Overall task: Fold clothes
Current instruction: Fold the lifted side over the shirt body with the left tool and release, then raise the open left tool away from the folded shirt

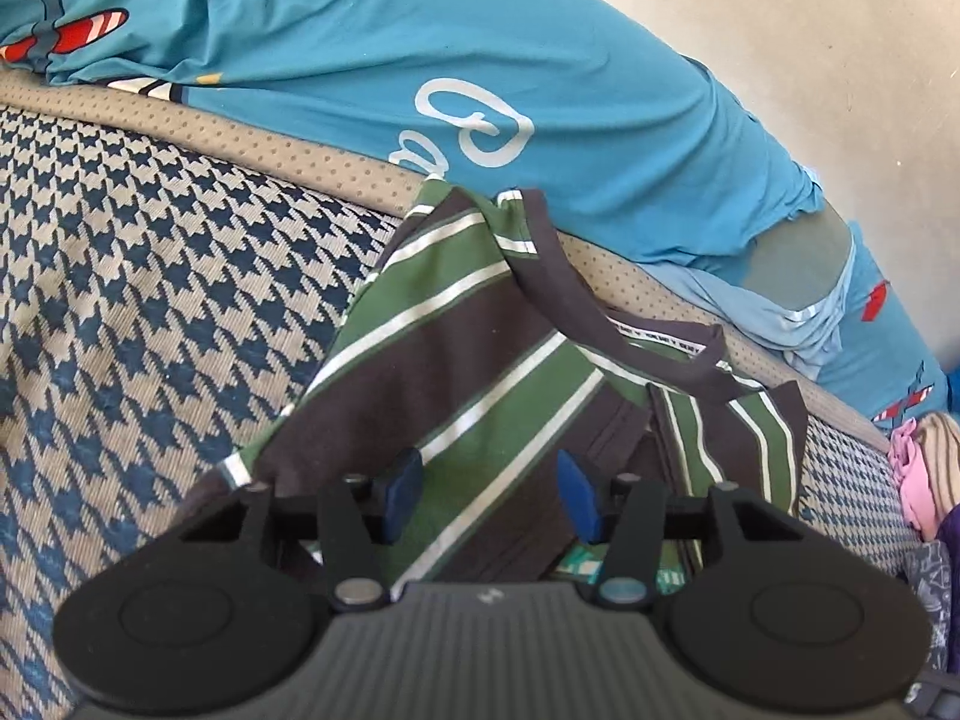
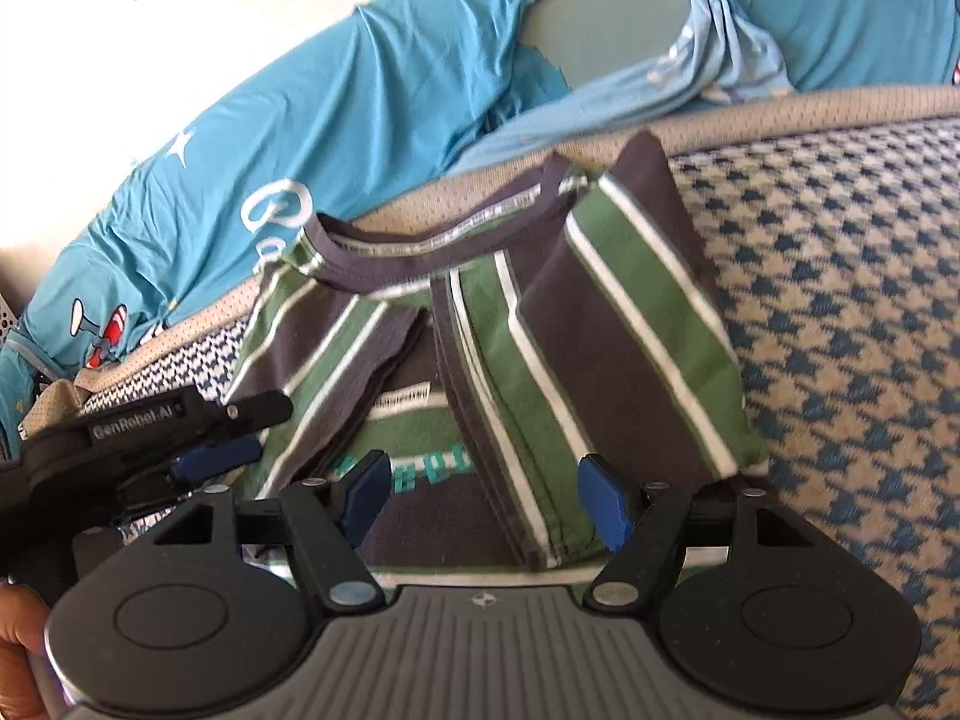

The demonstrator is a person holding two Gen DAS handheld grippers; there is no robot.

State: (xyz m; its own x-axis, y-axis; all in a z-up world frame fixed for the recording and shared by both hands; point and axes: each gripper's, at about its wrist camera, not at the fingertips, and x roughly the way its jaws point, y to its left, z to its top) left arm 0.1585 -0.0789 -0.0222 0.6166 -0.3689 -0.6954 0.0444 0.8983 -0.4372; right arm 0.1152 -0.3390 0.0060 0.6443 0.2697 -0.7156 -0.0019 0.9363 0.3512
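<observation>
Striped shirt (image 2: 600, 324), green, brown and white, lay partly folded on houndstooth bed cover (image 2: 840, 276), collar toward blue pillow (image 2: 336, 96). Left tool (image 1: 489, 495) hovered over shirt, released, nothing gripped. Right tool (image 2: 483, 495) likewise spread wide above shirt's lower part. Left tool also seen at left edge of right view.

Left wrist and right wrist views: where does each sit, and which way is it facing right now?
Left wrist: rides on the left tool, looking forward over the striped shirt toward the blue pillow; only its own open fingers show.
Right wrist: rides on the right tool, facing the same shirt from its other side; the left tool and a bit of hand show.
Shared: shirt, pillow, houndstooth cover.
</observation>
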